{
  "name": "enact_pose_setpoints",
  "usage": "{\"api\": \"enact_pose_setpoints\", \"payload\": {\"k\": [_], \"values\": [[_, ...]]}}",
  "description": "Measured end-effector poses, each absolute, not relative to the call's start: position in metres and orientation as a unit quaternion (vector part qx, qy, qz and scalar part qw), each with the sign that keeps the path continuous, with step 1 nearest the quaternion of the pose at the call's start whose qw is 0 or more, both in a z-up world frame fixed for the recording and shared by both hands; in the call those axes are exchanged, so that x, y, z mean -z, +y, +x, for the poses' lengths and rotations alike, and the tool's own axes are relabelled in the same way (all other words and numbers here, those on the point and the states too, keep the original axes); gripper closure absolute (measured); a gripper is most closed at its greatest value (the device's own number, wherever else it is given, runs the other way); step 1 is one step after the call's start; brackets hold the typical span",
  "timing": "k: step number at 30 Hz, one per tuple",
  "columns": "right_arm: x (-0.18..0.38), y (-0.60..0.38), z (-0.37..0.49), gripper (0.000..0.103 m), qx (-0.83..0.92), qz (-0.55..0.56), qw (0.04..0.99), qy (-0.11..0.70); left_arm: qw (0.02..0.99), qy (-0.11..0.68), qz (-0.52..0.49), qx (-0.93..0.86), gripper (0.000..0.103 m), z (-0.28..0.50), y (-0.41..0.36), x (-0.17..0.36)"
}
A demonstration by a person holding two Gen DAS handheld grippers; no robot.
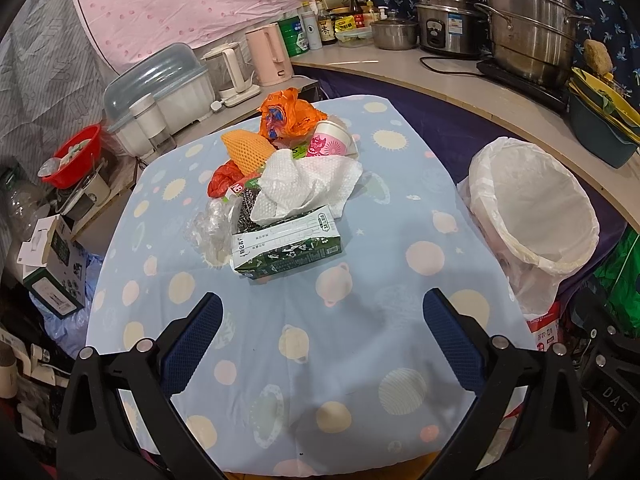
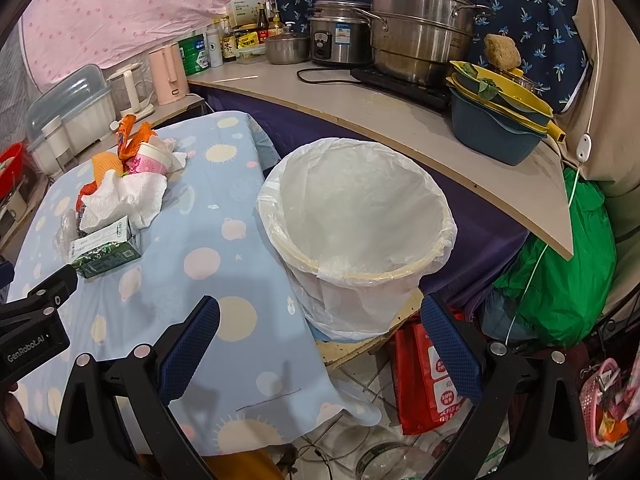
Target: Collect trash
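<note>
Left wrist view: your left gripper (image 1: 322,316) hangs over the near part of the table (image 1: 360,360), jaws wide apart, nothing between them. The trash pile sits mid-table, ahead of the fingers and well apart from them. Nearest piece is the green carton (image 1: 286,250), lying on its side. A white paper towel (image 1: 308,186) is draped over its far end. Behind that: yellow foam net (image 1: 248,150), orange plastic bag (image 1: 286,114), pink paper cup (image 1: 332,142), and some clear plastic wrap (image 1: 212,224) left of the carton. The bin (image 1: 534,210) with its white liner stands off the table's right edge, mouth open, looks empty from here.

Right wrist view: your right gripper (image 2: 320,320) is also spread open and empty, hovering over the table's right edge, pointed at the bin (image 2: 356,220). The liner inside shows nothing in it. The pile is off to the left; carton (image 2: 106,250) closest, towel (image 2: 120,196) on top of it.

Step, as I judge it: the start, first pick not yet made. Next move likely calls for your left gripper to go forward and down onto the carton or the towel, close, then carry right over the bin mouth. The towel is loose and may drag neighbours; the carton looks like the firmer grab.
</note>
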State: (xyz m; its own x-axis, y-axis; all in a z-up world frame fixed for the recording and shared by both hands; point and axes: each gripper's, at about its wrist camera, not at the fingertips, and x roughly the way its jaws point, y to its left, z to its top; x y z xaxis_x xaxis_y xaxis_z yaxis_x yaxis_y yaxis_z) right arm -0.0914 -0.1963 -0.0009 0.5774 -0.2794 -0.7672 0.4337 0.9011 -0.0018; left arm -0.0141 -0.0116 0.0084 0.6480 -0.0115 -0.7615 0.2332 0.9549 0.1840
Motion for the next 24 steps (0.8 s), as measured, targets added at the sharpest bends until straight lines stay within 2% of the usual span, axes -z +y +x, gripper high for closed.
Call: {"api": "enact_pose_setpoints", "payload": {"k": [24], "values": [[0.0025, -0.1934, -0.0929, 0.007, 0.206, 0.093, 0.882, 0.412, 0.897, 0.413, 0.137, 0.076, 0.007, -0.0188, -0.0153, -0.0070]]}}
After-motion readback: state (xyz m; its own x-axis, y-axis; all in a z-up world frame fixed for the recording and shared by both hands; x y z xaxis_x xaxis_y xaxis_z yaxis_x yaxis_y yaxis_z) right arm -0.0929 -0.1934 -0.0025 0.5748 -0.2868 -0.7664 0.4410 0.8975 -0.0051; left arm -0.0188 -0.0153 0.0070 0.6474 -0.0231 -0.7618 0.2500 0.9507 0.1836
